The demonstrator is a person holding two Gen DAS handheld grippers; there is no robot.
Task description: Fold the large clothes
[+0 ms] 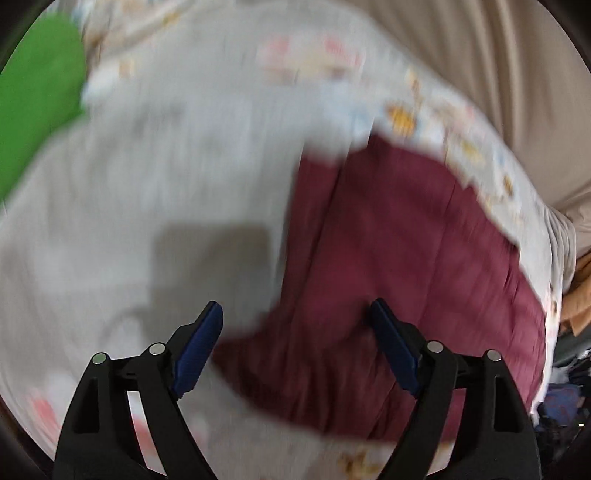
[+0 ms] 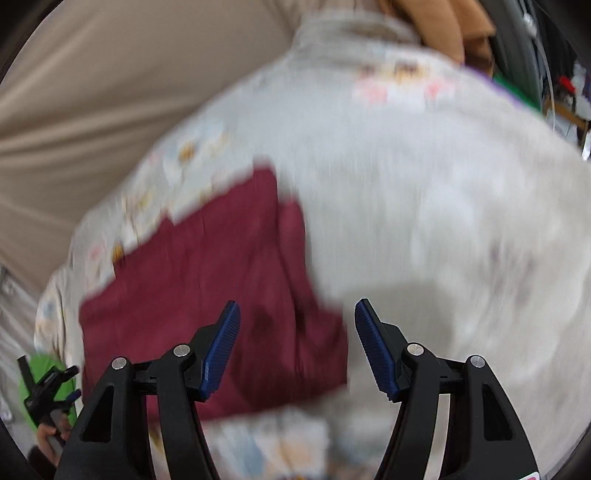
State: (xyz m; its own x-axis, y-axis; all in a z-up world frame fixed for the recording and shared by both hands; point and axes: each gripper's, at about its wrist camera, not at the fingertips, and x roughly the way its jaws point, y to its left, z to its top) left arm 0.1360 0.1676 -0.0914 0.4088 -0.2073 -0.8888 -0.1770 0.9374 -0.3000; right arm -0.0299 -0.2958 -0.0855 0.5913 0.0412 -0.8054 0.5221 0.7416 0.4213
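A maroon garment [image 1: 399, 266] lies flat on a light printed bedsheet [image 1: 177, 177]; both views are motion-blurred. My left gripper [image 1: 295, 317] is open and empty, hovering above the garment's near left corner. In the right wrist view the same maroon garment [image 2: 207, 295] lies left of centre on the sheet [image 2: 424, 203]. My right gripper [image 2: 297, 317] is open and empty, above the garment's right edge. The left gripper [image 2: 51, 391] shows small at the lower left of the right wrist view, held in a hand.
A green cloth [image 1: 37, 110] lies at the sheet's left. A beige curtain or wall [image 2: 110, 92] runs behind the bed. Orange-brown fabric [image 2: 450, 26] and dark clutter [image 1: 565, 402] sit off the bed's edge.
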